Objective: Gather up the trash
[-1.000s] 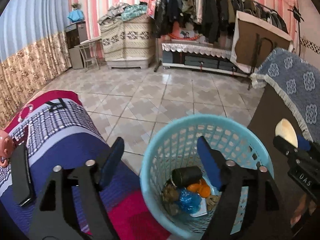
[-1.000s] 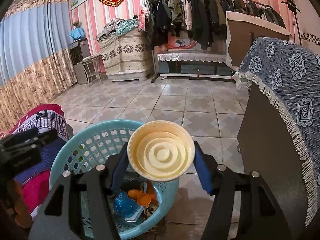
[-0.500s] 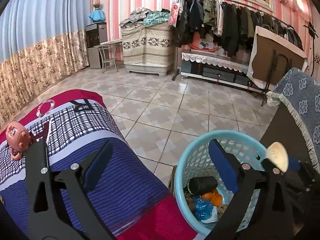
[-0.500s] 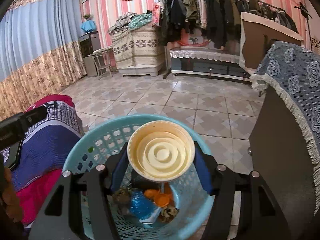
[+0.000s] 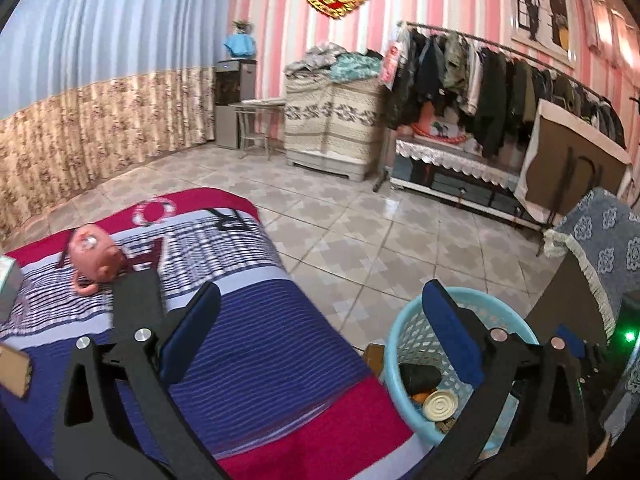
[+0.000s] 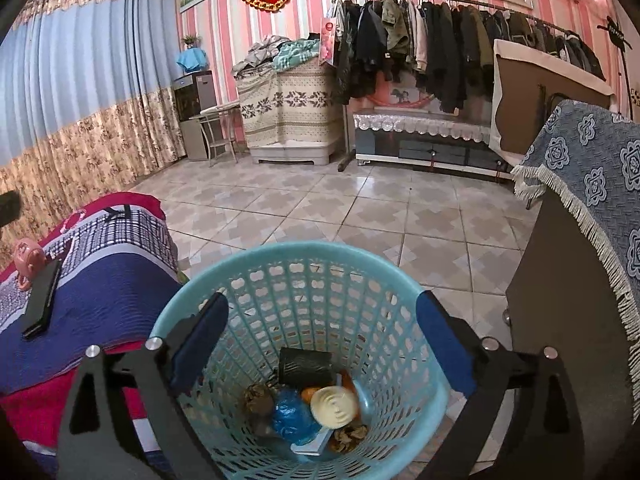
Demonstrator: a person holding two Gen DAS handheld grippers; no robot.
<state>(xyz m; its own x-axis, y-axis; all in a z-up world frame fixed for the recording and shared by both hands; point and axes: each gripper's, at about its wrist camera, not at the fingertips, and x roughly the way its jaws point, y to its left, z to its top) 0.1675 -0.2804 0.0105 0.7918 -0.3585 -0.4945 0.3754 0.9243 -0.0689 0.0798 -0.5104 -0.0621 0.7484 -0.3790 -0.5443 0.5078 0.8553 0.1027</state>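
1. Trash sits in the blue basket (image 6: 304,264): the cream lid (image 6: 335,406) lies on top of the heap, beside a blue wrapper (image 6: 291,417) and a dark cylinder (image 6: 306,366).
2. My right gripper (image 6: 320,344) hangs over the basket mouth, its fingers spread wide with nothing between them, so I judge this drop finished.
3. My left gripper (image 5: 316,336) is likewise spread and empty, aimed across the striped bedspread (image 5: 248,344) with the basket off to its right.
4. On the bedspread I see a pink toy (image 5: 96,258) and a black phone (image 5: 138,304); neither looks like rubbish to me.
5. Next I would scan for another scrap; none shows in either view, so the search calls for turning the grippers away from the basket.
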